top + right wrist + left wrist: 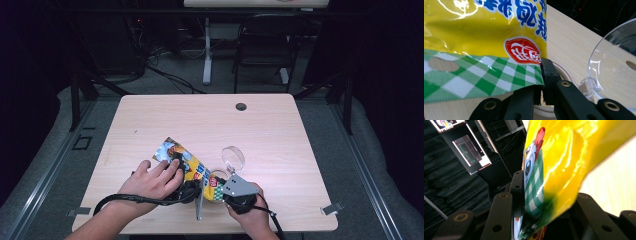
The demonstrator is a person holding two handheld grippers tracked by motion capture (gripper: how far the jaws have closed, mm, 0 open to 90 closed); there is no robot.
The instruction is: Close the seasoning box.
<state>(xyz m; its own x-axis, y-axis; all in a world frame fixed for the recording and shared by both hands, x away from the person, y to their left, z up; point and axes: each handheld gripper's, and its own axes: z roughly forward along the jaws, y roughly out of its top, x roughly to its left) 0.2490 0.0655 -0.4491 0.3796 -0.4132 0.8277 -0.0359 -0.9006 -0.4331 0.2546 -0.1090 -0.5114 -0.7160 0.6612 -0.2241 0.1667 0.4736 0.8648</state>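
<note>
A yellow snack bag [192, 167] with blue lettering and a green checked end is held over the wooden table [280, 135], near its front edge. My left gripper [191, 187] holds it from the left; in the left gripper view the bag [564, 157] is pinched between the two black jaws of that gripper [549, 195]. My right gripper [221, 183] is shut on the bag's checked sealed edge [486, 77], at that edge's right corner [541, 80]. Just under that corner stands a small round cup [571, 77]. A clear plastic lid [233, 157] leans tilted right beside it.
A cable hole [241, 106] sits in the table's far middle. A dark chair [265, 45] and a table leg [207, 50] stand on the floor beyond. The clear lid [614, 65] lies close to my right gripper's right. The table's front edge is just below both hands.
</note>
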